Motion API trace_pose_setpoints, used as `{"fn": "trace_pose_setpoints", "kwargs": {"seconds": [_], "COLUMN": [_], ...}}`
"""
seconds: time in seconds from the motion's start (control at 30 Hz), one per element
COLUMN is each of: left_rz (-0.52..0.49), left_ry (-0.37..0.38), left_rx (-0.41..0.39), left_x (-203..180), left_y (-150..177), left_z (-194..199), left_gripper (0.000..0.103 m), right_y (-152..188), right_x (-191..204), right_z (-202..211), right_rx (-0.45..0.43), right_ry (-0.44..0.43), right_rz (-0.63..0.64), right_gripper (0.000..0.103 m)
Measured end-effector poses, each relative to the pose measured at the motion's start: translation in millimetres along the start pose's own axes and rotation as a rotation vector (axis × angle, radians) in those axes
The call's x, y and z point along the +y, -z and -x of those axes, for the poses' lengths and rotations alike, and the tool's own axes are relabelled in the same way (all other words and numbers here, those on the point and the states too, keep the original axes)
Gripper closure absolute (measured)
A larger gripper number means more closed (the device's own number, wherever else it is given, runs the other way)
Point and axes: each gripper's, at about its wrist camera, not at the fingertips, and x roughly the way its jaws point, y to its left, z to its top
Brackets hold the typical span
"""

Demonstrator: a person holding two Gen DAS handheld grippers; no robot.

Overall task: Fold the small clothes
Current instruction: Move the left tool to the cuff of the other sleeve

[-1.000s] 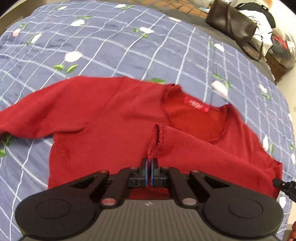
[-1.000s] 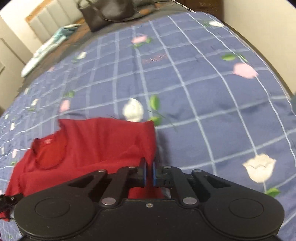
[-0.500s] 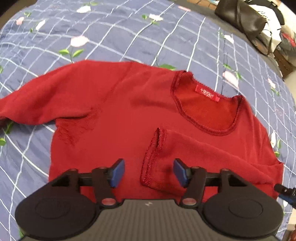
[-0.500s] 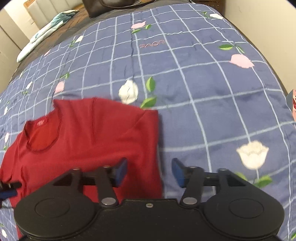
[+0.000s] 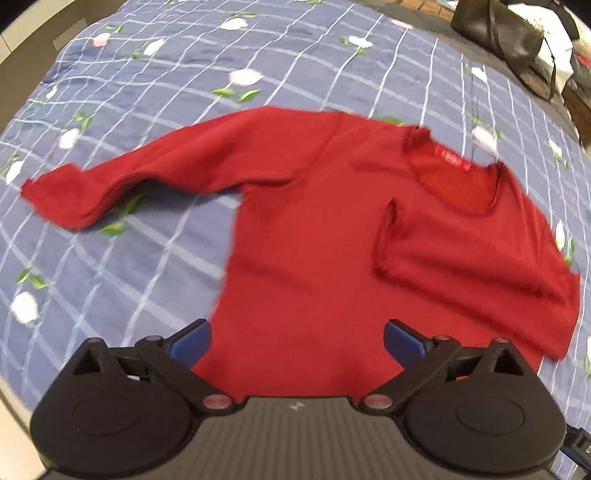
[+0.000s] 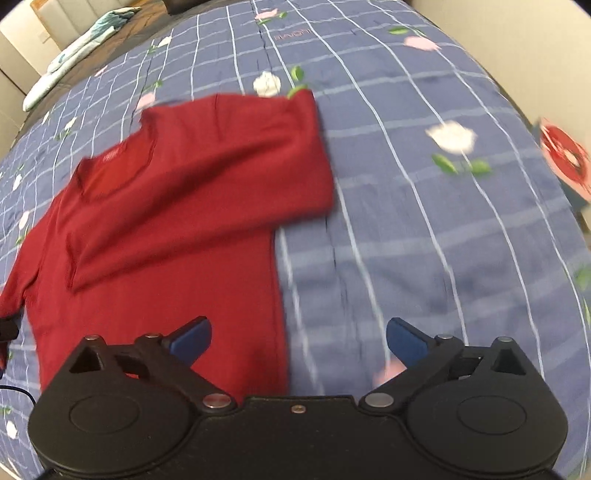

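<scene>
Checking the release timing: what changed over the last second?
Both grippers, left and right, let go of the folded sleeve and pulled back, jaws wide open. The red sweater stays flat on the bedspread, its other sleeve unfolded.

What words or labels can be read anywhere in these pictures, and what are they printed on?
Neck label inside the red sweater: pale lettering, too blurred to read.
Pink lettering on the blue bedspread: seen mirrored or upside down and blurred; not readable with confidence.
Small pale mark on the left gripper's body: a logo, not legible text.
No other text shows.
</scene>
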Motion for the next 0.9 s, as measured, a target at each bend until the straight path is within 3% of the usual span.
{"fn": "trace_pose_setpoints", "kwargs": {"seconds": [0.27, 0.37, 0.43, 0.5, 0.7, 0.9], "left_rz": [-0.182, -0.199, -0.168, -0.118, 0.095, 0.16], "left_ry": [0.023, 0.026, 0.029, -0.015, -0.091, -0.146], "left_rx": [0.037, 0.02, 0.007, 0.022, 0.03, -0.012], "left_x": [57, 86, 110, 133, 208, 266], "left_y": [26, 33, 39, 46, 73, 86], "left_z": [19, 31, 37, 41, 61, 98], "left_gripper": [0.001, 0.001, 0.001, 0.001, 0.001, 0.001], "right_y": [108, 136, 145, 148, 180, 223], "right_x": [46, 68, 83, 95, 126, 139], "right_z": [52, 50, 50, 48, 50, 67], "right_rx": [-0.014, 0.06, 0.063, 0.068, 0.061, 0.03], "right_ry": [0.074, 0.047, 0.056, 0.059, -0.002, -0.064], "right_rz": [-0.133, -0.111, -0.055, -0.015, 0.069, 0.124], "right_gripper": [0.001, 0.001, 0.001, 0.001, 0.001, 0.001]}}
